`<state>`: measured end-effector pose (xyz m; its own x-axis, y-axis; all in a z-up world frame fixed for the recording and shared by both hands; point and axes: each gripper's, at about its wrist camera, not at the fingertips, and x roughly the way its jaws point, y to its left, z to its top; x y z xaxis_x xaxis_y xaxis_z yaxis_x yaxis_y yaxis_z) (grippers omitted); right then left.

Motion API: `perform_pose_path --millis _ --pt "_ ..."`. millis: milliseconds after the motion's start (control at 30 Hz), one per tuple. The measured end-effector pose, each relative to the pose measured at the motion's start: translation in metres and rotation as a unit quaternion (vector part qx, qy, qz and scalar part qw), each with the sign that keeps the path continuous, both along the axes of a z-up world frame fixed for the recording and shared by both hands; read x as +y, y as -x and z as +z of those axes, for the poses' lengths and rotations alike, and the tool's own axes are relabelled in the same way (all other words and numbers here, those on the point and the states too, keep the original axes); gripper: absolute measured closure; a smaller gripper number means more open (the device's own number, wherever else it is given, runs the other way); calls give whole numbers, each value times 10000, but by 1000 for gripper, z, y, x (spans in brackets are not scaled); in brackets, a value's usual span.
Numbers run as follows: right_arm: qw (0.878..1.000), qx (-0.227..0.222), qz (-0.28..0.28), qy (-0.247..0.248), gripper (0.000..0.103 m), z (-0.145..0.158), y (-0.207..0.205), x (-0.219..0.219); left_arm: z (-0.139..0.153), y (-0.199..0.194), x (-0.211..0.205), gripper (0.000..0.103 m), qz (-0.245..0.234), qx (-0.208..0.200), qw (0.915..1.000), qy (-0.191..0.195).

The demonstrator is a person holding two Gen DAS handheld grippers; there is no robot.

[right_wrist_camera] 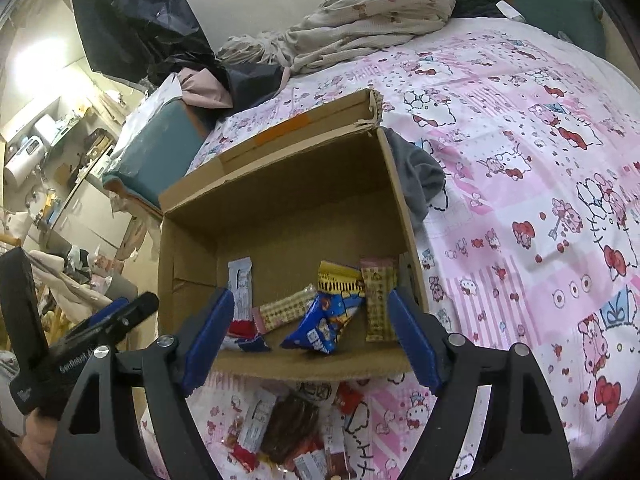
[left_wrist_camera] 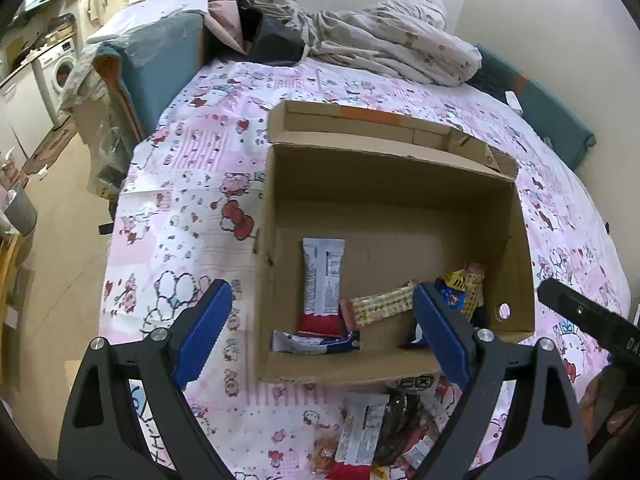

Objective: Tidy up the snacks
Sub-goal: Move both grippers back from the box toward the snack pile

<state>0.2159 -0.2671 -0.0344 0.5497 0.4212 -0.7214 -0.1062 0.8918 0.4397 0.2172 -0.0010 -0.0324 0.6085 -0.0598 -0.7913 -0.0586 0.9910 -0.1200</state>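
An open cardboard box (left_wrist_camera: 520,240) (right_wrist_camera: 188,248) sits on the bed with several snacks inside: a silver and red bar (left_wrist_camera: 323,280) (right_wrist_camera: 241,296), a checkered yellow bar (left_wrist_camera: 382,305) (right_wrist_camera: 286,310), a blue packet (right_wrist_camera: 326,324) and a yellow packet (right_wrist_camera: 338,278). A pile of loose snacks (left_wrist_camera: 376,432) (right_wrist_camera: 288,432) lies on the sheet in front of the box. My left gripper (left_wrist_camera: 320,328) is open and empty above the box's near edge. My right gripper (right_wrist_camera: 310,336) is open and empty, also over the near edge.
The bed has a pink cartoon-print sheet (left_wrist_camera: 192,184) (right_wrist_camera: 520,160). Crumpled bedding (left_wrist_camera: 384,40) (right_wrist_camera: 360,20) lies at the far end. A teal cushion (left_wrist_camera: 160,68) stands at the bed's left. A grey cloth (right_wrist_camera: 416,172) lies by the box's right wall.
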Motion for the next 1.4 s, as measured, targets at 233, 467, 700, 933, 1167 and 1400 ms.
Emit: perform_pose_path --millis 233,467,700,933,1167,1400 --pt "9999 16 125 96 21 6 20 4 8 18 12 13 147 -24 9998 -109" --pt "9997 34 210 147 15 6 42 9 10 42 20 13 235 -34 9997 55" --pt "9994 79 238 257 8 7 63 15 19 62 15 3 146 -173 9997 64" --pt "9992 156 256 246 7 4 75 16 11 77 12 3 86 13 9999 94" --pt "9967 500 341 541 7 -11 78 23 -7 81 11 3 -2 513 9981 329" --pt "9841 1474 631 765 7 -56 73 32 -28 75 14 4 134 911 9956 172"
